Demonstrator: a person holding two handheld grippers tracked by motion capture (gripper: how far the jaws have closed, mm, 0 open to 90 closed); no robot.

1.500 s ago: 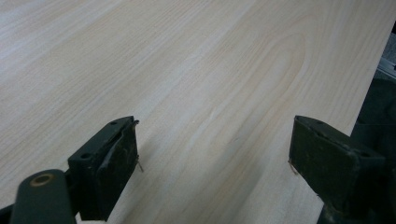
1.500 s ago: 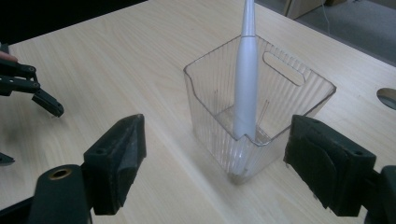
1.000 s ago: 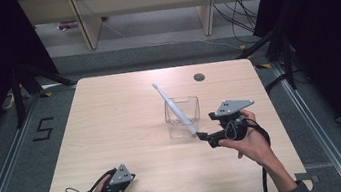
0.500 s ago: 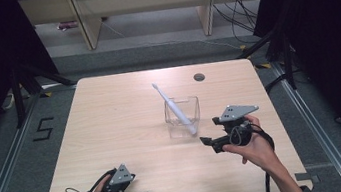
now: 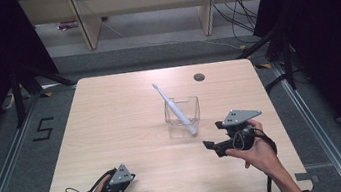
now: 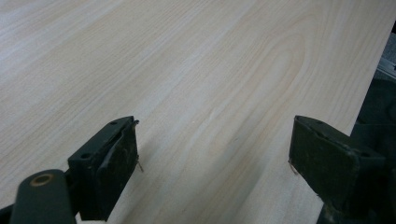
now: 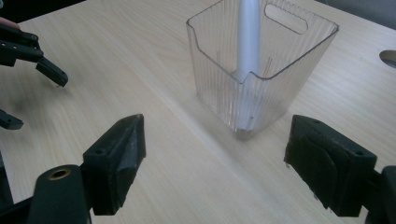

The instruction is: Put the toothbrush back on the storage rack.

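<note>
A clear ribbed plastic container [image 5: 182, 105] [image 7: 275, 88] stands upright near the table's middle. A long white toothbrush-like stick [image 5: 172, 107] [image 7: 248, 37] leans in it, with its thin end pointing up and to the far left. My right gripper [image 5: 213, 137] [image 7: 219, 163] is open and empty, low over the table just right of and nearer than the container, with its jaws facing it. My left gripper [image 5: 140, 191] [image 6: 212, 158] rests open and empty by the near edge on the left, over bare wood.
The light wooden table [image 5: 112, 124] has a small round hole [image 5: 199, 77] at its far right. Its edge [image 6: 369, 93] lies close to the left gripper. Dark floor, metal rails and shelf legs surround the table. In the right gripper view, the left gripper [image 7: 32, 51] appears far left.
My right gripper has drawn back from the container toward the near edge and slightly right. The stick, the container and the left gripper have stayed in place.
</note>
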